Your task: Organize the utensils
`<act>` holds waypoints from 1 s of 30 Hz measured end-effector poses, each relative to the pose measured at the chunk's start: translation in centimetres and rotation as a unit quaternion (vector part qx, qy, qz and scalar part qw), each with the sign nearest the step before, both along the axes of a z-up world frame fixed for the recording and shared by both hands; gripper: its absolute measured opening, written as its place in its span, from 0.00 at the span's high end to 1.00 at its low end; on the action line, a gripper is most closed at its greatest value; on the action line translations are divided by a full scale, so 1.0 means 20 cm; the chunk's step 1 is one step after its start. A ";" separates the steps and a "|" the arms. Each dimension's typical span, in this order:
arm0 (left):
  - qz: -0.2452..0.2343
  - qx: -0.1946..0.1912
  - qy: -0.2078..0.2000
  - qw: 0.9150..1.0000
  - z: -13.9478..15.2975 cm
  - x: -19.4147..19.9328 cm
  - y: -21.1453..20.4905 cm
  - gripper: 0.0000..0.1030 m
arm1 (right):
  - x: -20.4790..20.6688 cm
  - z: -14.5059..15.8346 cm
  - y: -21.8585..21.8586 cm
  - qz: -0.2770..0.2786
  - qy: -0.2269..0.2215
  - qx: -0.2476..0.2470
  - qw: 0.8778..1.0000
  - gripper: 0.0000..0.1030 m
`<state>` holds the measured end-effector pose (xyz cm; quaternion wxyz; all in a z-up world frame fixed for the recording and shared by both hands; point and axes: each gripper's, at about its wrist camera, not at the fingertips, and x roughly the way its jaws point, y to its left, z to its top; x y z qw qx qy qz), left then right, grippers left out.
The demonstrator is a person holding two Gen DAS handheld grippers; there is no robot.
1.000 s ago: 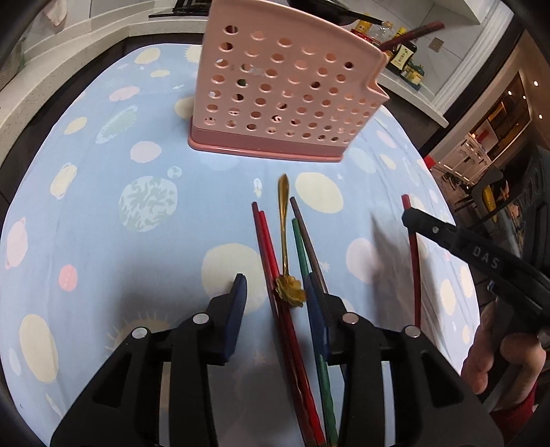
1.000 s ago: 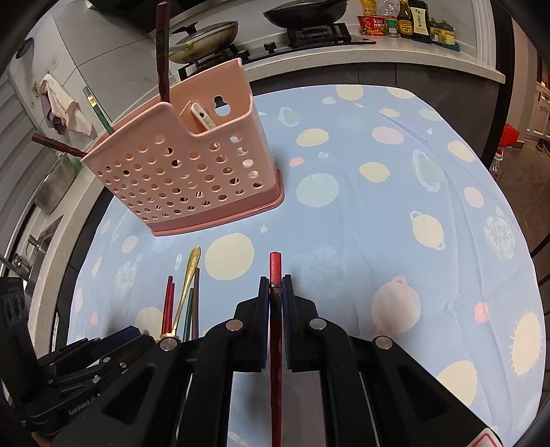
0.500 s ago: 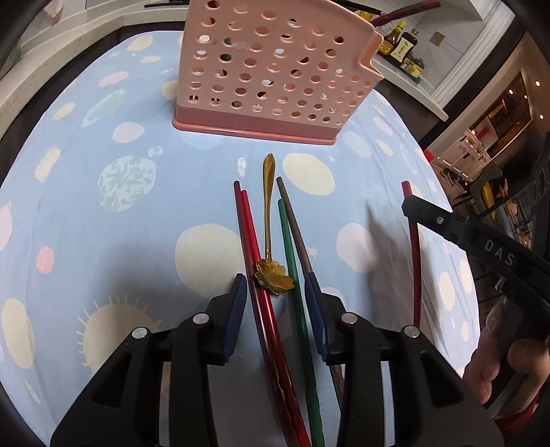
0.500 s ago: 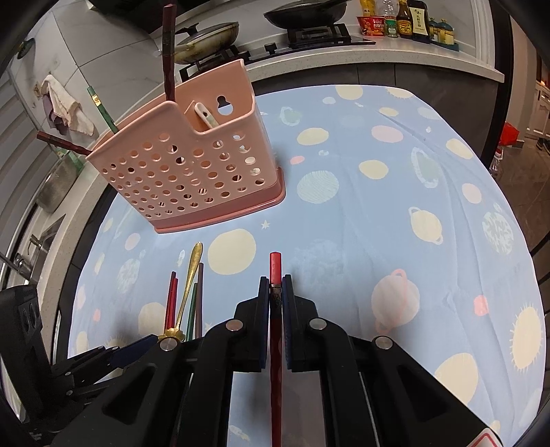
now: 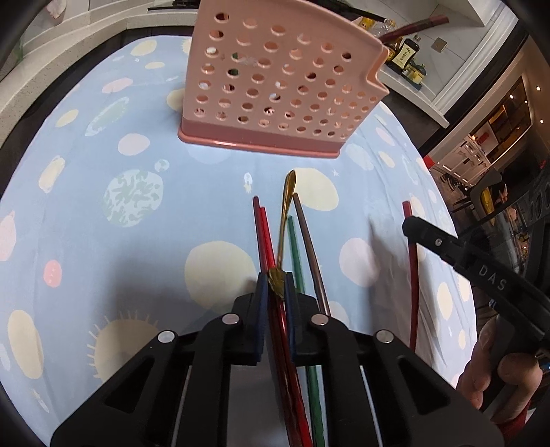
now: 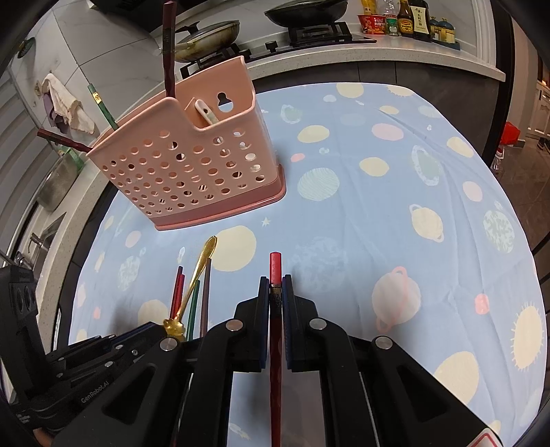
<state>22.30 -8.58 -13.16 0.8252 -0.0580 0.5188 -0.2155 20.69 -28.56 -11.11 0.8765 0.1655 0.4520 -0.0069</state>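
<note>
A gold spoon [image 5: 285,213] with a flower-shaped end lies on the blue tablecloth among two red chopsticks [image 5: 263,237], a green one [image 5: 295,251] and a brown one [image 5: 307,240]. My left gripper [image 5: 275,292] is closing, its pads pressing the spoon's flower end, and the red chopsticks also run between them. My right gripper [image 6: 275,292] is shut on a single red chopstick [image 6: 275,268] that points forward just above the cloth. The pink perforated utensil holder [image 6: 185,172] stands beyond, holding several chopsticks and a pale spoon.
The holder [image 5: 275,86] is a short way ahead of both grippers. A stove with pans [image 6: 206,31] and sauce bottles [image 6: 412,20] line the counter behind the table. A hand [image 5: 498,371] grips the right tool at the left view's right edge.
The left jaws have drawn in from wide apart to close around the gold spoon's flower end. The right gripper and its red chopstick have stayed put.
</note>
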 end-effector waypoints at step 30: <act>0.004 -0.001 0.022 1.000 -0.07 0.02 -0.06 0.91 | -0.01 0.00 0.02 0.009 0.001 0.001 1.000 0.93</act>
